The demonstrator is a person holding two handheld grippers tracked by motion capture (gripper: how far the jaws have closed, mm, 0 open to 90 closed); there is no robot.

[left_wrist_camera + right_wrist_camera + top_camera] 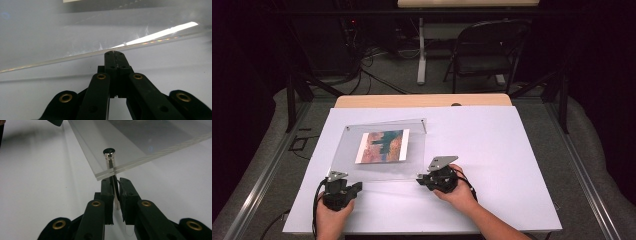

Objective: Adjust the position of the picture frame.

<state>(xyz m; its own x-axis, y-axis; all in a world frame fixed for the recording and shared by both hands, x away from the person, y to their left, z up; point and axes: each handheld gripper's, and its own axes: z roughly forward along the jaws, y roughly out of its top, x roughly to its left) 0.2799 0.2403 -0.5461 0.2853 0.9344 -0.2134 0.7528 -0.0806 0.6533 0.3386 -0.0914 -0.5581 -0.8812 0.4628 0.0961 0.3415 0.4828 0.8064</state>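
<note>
A clear acrylic frame with a colour photo inside it lies on the white tabletop. My left gripper is at the frame's front left corner. In the left gripper view its jaws are shut with nothing between them, tips right at the acrylic edge. At the front right corner my right gripper has its jaws closed on the thin shaft of a metal pin, whose round head sits on top of the acrylic corner.
A bare wooden strip runs along the table's far edge. Beyond it stand a black folding chair and a white table leg on the grey floor. White tabletop stretches to the right of the frame.
</note>
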